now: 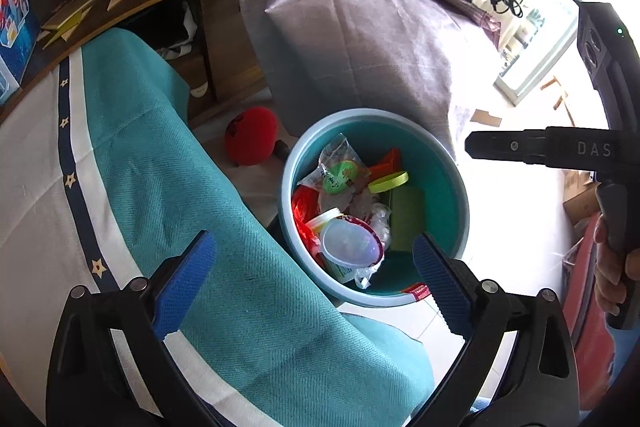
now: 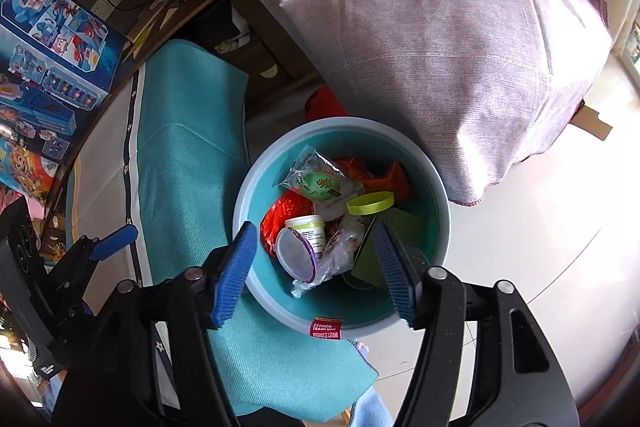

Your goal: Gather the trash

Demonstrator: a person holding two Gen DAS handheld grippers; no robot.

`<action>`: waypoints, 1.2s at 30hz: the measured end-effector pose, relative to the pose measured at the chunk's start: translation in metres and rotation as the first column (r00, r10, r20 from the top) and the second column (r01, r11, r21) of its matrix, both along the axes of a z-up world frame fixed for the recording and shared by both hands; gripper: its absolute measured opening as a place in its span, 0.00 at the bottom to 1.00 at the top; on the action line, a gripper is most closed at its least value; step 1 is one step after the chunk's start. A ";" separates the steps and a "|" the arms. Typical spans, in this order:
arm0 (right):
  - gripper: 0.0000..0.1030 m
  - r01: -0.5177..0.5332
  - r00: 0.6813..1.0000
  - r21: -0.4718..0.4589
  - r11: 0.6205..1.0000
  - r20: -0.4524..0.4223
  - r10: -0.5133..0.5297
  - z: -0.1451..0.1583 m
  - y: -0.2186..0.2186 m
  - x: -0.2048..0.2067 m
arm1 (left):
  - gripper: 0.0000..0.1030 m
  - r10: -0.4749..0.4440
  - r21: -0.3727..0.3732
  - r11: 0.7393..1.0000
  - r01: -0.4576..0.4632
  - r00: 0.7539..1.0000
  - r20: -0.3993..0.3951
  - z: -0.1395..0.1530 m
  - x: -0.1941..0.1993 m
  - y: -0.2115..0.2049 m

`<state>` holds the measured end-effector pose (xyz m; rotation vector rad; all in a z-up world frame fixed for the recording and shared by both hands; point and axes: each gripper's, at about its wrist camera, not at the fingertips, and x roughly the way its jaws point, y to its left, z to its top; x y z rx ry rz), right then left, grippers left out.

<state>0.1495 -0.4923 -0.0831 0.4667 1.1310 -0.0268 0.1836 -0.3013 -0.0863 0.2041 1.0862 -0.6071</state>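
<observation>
A teal trash bin [image 1: 456, 187] [image 2: 440, 223] stands on the floor beside a table. It holds several pieces of trash: a white cup with a clear purple-rimmed lid [image 1: 348, 243] [image 2: 298, 251], a yellow-green cap [image 1: 388, 182] [image 2: 370, 205], a clear wrapper [image 1: 336, 173] [image 2: 320, 183], red plastic [image 2: 276, 215] and green card [image 1: 406, 213]. My left gripper [image 1: 314, 279] is open and empty above the table edge and bin. My right gripper [image 2: 316, 271] is open and empty over the bin; it also shows in the left wrist view [image 1: 472, 146].
A teal and white cloth [image 1: 180, 187] [image 2: 188, 155] covers the table left of the bin. A purple-grey covered bulk [image 1: 360, 39] [image 2: 460, 47] stands behind it. A red ball [image 1: 250, 137] lies on the floor. A toy box [image 2: 52, 75] leans at the left.
</observation>
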 end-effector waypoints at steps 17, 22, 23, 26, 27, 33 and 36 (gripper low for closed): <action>0.93 -0.018 0.999 -0.015 1.000 0.038 0.018 0.025 0.027 -0.054 | 0.96 0.072 -0.006 0.997 -0.072 0.996 0.061 0.032 -0.038 0.037; 0.93 -0.054 0.998 -0.036 0.998 0.042 0.055 0.029 0.043 -0.074 | 0.96 0.113 -0.001 0.994 -0.113 0.990 0.082 0.043 -0.055 0.059; 0.93 -0.061 0.997 -0.042 0.997 0.039 0.063 0.029 0.046 -0.077 | 0.96 0.121 0.000 0.993 -0.122 0.989 0.085 0.045 -0.057 0.064; 0.93 -0.076 0.997 -0.067 0.995 0.019 0.078 0.030 0.056 -0.086 | 0.96 0.137 -0.004 0.991 -0.137 0.987 0.083 0.047 -0.064 0.077; 0.93 -0.080 0.997 -0.078 0.994 0.016 0.082 0.031 0.059 -0.089 | 0.96 0.142 -0.005 0.990 -0.142 0.986 0.086 0.048 -0.066 0.081; 0.93 -0.099 0.994 -0.167 0.981 0.026 0.105 0.041 0.080 -0.110 | 0.96 0.168 -0.012 0.986 -0.168 0.981 0.092 0.051 -0.083 0.101; 0.93 -0.113 0.992 -0.195 0.974 0.028 0.121 0.045 0.090 -0.121 | 0.96 0.184 -0.019 0.983 -0.183 0.979 0.090 0.051 -0.091 0.111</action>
